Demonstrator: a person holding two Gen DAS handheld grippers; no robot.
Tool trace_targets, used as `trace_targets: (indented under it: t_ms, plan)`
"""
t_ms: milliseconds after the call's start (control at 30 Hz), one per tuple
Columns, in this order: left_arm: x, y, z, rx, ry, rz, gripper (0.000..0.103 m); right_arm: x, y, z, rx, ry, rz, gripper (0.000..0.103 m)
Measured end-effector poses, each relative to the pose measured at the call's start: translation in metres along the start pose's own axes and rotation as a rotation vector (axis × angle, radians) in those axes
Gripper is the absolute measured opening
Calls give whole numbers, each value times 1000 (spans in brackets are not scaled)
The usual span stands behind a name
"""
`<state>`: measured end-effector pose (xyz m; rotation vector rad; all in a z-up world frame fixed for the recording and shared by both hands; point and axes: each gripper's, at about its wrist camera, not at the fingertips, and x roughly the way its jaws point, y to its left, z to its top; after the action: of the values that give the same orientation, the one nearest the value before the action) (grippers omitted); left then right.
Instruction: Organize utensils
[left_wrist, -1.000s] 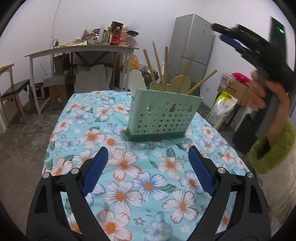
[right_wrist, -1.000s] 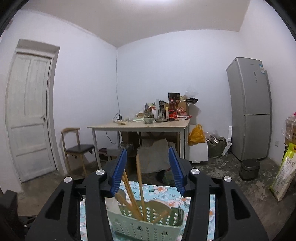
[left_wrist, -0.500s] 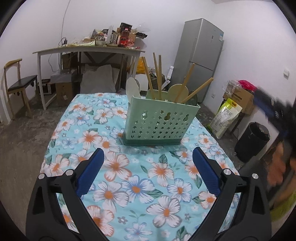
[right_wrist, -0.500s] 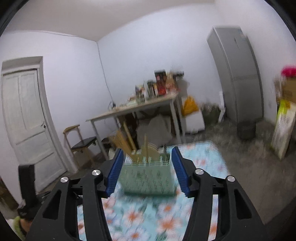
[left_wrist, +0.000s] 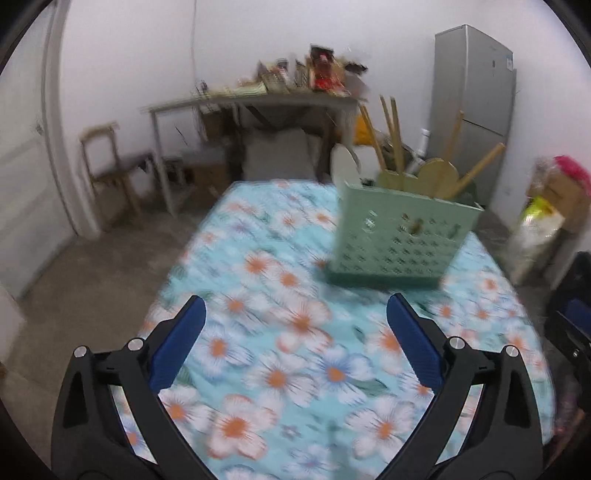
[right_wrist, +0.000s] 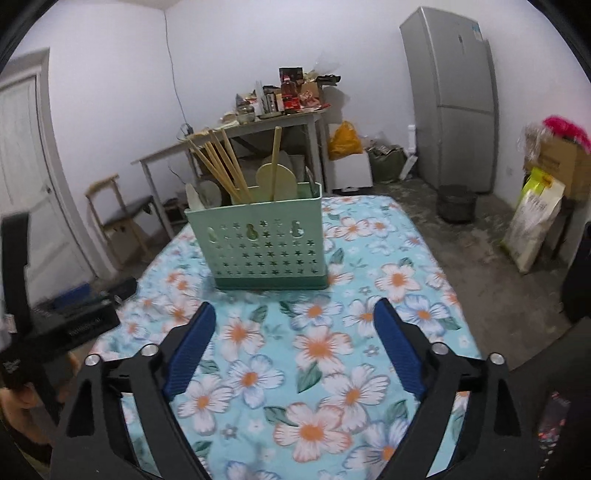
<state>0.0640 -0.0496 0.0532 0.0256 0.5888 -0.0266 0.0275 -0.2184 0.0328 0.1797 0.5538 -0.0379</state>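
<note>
From your left wrist camera, badly blurred: your left tool (left_wrist: 295, 317) hovers over the flower-print counter (left_wrist: 280, 369) with its blue fingers (left_wrist: 177, 347) spread wide and nothing between them. The green utensil caddy (left_wrist: 399, 240) stands ahead and to the right of the tool, well apart from it, with wooden chopsticks (left_wrist: 391, 136) and a wooden spatula (left_wrist: 439, 177) sticking up from it. A grey fridge (left_wrist: 472, 85) stands behind against the wall.

From your right wrist camera, sharp: your right tool (right_wrist: 295, 325) is likewise held apart and empty above the same counter (right_wrist: 332, 350). The caddy (right_wrist: 258, 243) sits upright straight ahead, near the fingertips but not touching them. A bundle of chopsticks (right_wrist: 221, 166) leans left inside it; a long wooden handle (right_wrist: 275, 162) rises beside a pale spatula head (right_wrist: 277, 181). At the left edge, part of your left tool's black body (right_wrist: 66, 325) shows, just off the counter's rim.
</note>
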Motion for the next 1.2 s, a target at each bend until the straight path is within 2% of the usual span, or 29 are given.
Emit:
trace_targets:
  t_ms: [100,267,333,633,1200]
  plan:
    - [-7,-6,3,58,-44,51,95,1,8,0,-36,4,-37,93]
    - [-13,-17,9,117,-46,94,95,3,16,-2,-77,9,-106,96]
    - [-14,-20,11,123,-42,89,95,2,16,-2,-80,8,-135,97]
    - [-15,-33,7,81,16,65,95,-3,8,-1,-57,7,-206,97]
    - [-11,-31,4,23,62,74,95,-4,-1,-1,-44,17,-235,97]
